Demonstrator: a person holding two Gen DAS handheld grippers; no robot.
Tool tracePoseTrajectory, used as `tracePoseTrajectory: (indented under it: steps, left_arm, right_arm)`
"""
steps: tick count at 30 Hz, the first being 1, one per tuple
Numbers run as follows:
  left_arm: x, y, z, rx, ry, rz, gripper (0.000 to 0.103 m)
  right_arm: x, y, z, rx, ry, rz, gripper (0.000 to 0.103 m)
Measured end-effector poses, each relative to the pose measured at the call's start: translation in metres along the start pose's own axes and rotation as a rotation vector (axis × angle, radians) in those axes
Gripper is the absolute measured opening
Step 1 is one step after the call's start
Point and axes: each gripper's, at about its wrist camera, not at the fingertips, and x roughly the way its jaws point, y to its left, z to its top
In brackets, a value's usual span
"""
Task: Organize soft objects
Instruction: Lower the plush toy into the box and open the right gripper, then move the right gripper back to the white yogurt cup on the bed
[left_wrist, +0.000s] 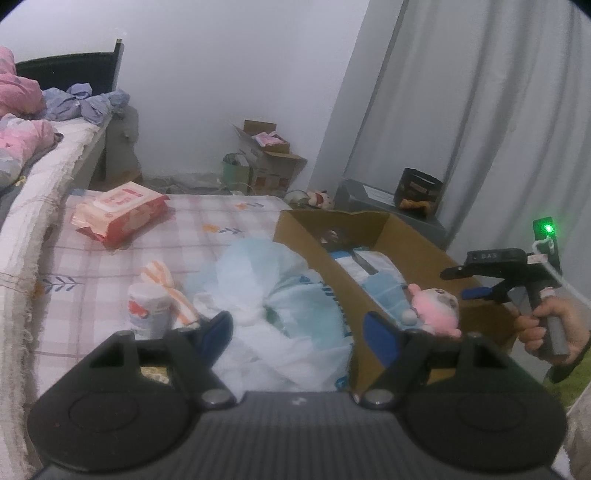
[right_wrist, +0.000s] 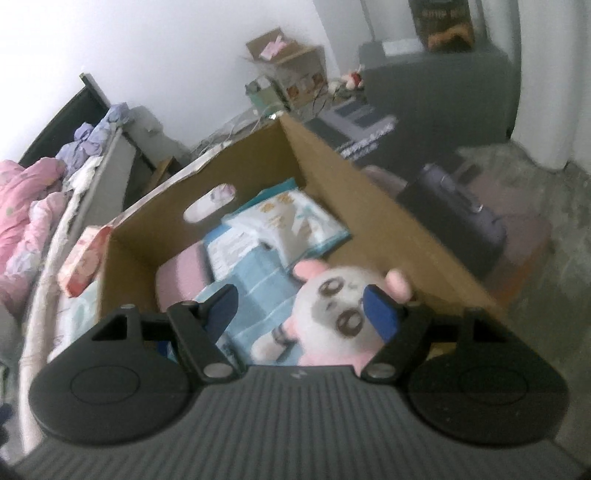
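Observation:
My left gripper (left_wrist: 299, 332) is open over a crumpled white-and-blue plastic bag (left_wrist: 280, 295) that lies on the checked bed cover. Beside the bag stands an open cardboard box (left_wrist: 295, 229). A pink-and-white plush toy (left_wrist: 437, 308) lies in the box on blue packs (right_wrist: 291, 221), next to a pink soft item (right_wrist: 181, 277). My right gripper (right_wrist: 301, 306) hovers open just above the plush toy (right_wrist: 332, 306), whose face shows between the fingers, and nothing is gripped. In the left wrist view the right gripper (left_wrist: 456, 284) is at the box's near corner, held by a hand.
A red wipes pack (left_wrist: 122, 210), a small white cup-like pack (left_wrist: 147, 314) and an orange-striped cloth (left_wrist: 166, 284) lie on the cover. A bed with pink bedding (left_wrist: 22, 110) runs along the left. Cartons (left_wrist: 269, 155), a grey cabinet (left_wrist: 369, 199) and a dark suitcase (right_wrist: 454, 206) stand on the floor.

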Motion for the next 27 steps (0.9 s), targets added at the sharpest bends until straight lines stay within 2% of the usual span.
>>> tracePoseTrajectory:
  steps: [2, 5, 9, 14, 19, 23, 27]
  left_arm:
    - [-0.005, 0.003, -0.002, 0.001, -0.003, 0.013, 0.079]
    - [-0.012, 0.008, -0.005, -0.005, 0.000, 0.026, 0.079]
    - [-0.025, 0.021, -0.012, -0.020, 0.007, 0.054, 0.082]
    - [-0.039, 0.042, -0.025, -0.044, 0.064, 0.104, 0.084]
    - [-0.048, 0.055, -0.040, -0.041, 0.110, 0.139, 0.085]
    - [-0.050, 0.059, -0.050, -0.022, 0.124, 0.176, 0.085]
    - [-0.050, 0.059, -0.059, -0.014, 0.123, 0.171, 0.085]
  right_arm:
    - [0.004, -0.001, 0.000, 0.028, 0.030, 0.019, 0.075]
    - [0.016, -0.005, -0.001, 0.047, 0.059, 0.002, 0.075]
    - [0.016, -0.006, -0.003, 0.069, 0.045, 0.018, 0.076]
    - [-0.009, 0.006, -0.009, 0.082, 0.003, 0.072, 0.076]
    - [-0.040, 0.050, -0.028, 0.025, -0.032, 0.206, 0.076]
    - [-0.050, 0.104, -0.045, -0.066, 0.006, 0.326, 0.076]
    - [-0.051, 0.155, -0.065, -0.132, 0.063, 0.450, 0.076]
